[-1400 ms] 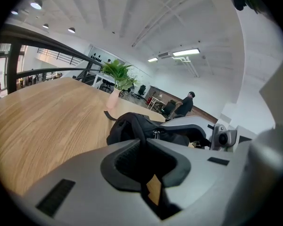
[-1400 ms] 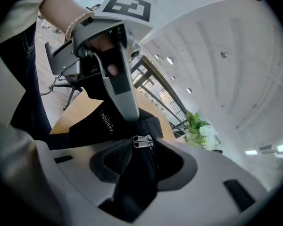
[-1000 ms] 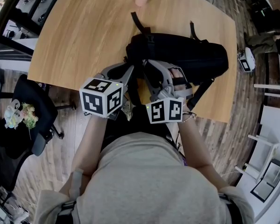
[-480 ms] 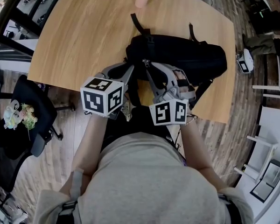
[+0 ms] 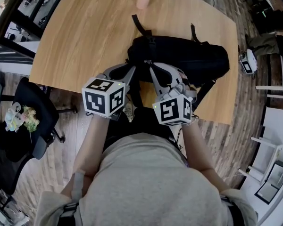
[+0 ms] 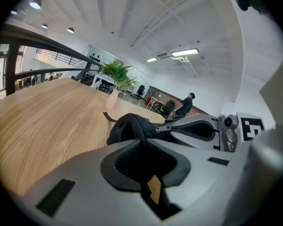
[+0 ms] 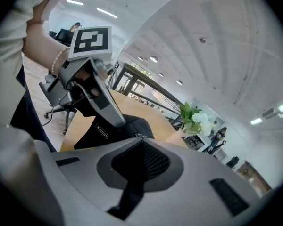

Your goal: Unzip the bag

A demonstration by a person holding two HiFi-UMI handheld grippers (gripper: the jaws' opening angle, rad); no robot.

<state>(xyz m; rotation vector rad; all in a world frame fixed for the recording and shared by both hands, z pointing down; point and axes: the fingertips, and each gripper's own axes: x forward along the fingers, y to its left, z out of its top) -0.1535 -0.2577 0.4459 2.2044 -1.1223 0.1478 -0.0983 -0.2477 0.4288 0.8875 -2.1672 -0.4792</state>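
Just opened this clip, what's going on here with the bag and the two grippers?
A person with a gripper in each hand is working on a black backpack lying on a wooden table. The left gripper is clamped on a fold of the bag's fabric at its near edge. The right gripper has just been closing its jaws, and the metal zip pull sits pinched at their tips. No opening shows along the zip yet.

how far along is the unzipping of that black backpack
Done: the left gripper is clamped on the backpack fabric, bracing it on the table. In hand: the right gripper has just been closing its jaws, which are now together on the zipper pull. Still to do: the whole pull along the zip, since no opening shows yet.
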